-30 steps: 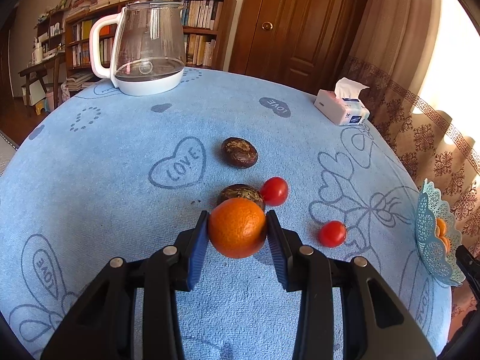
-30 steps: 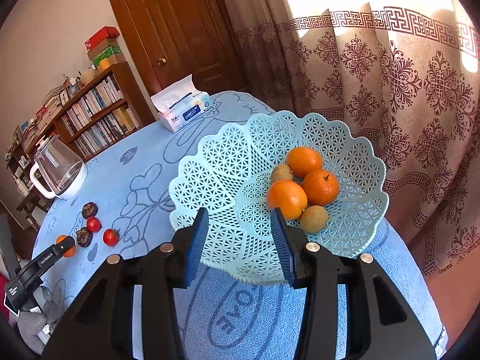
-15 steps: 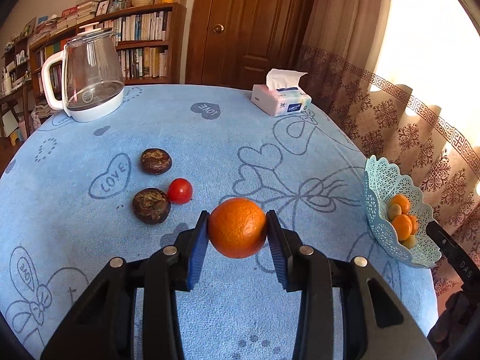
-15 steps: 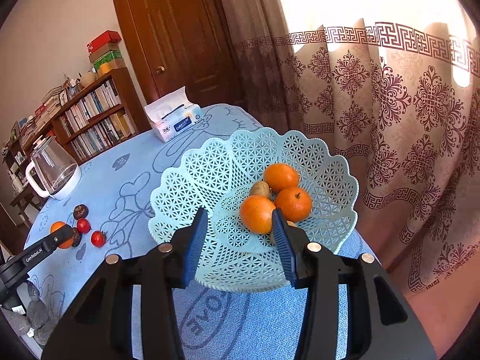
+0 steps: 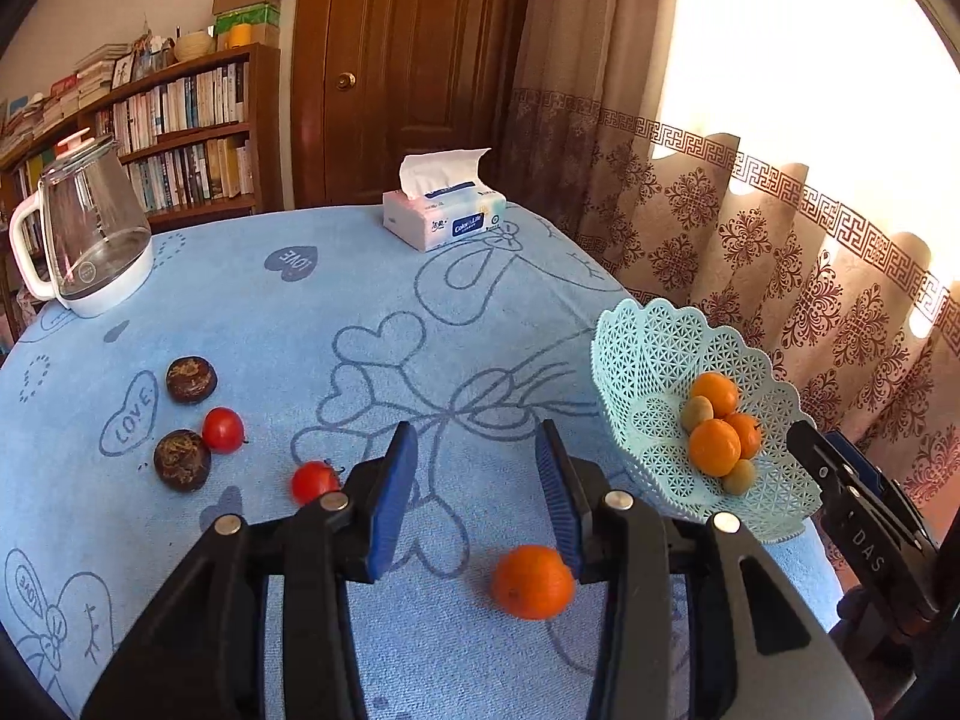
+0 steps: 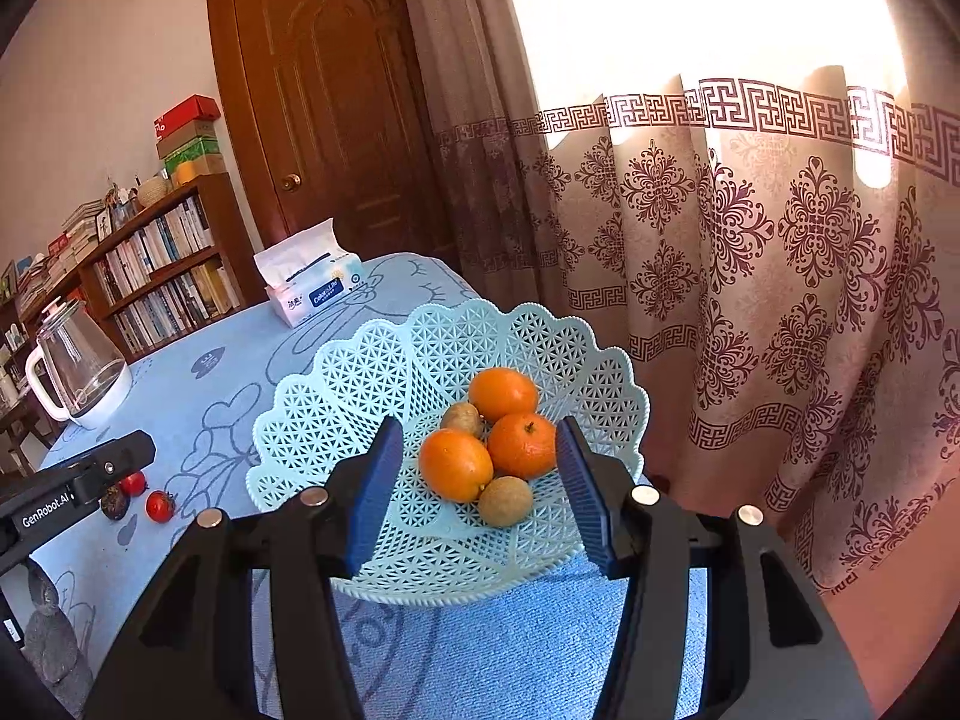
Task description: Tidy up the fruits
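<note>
My left gripper (image 5: 474, 489) is open and empty above the blue tablecloth. An orange (image 5: 532, 581) lies on the cloth just under its right finger. Two red tomatoes (image 5: 223, 429) (image 5: 313, 481) and two dark brown fruits (image 5: 191, 379) (image 5: 182, 459) lie to the left. The pale blue lattice basket (image 5: 648, 360) at the right holds three oranges and two small brown fruits. My right gripper (image 6: 477, 480) is open, its fingers on either side of the basket (image 6: 528, 330), over the oranges (image 6: 456, 464).
A glass kettle (image 5: 90, 228) stands at the far left and a tissue box (image 5: 444, 210) at the back. The table edge and patterned curtain (image 6: 750, 276) run close behind the basket. A bookshelf (image 5: 180, 114) and door are beyond.
My left gripper has opened and let go of the orange, which now lies on the cloth near the basket. The left gripper swung right toward the basket. My right gripper has opened wider.
</note>
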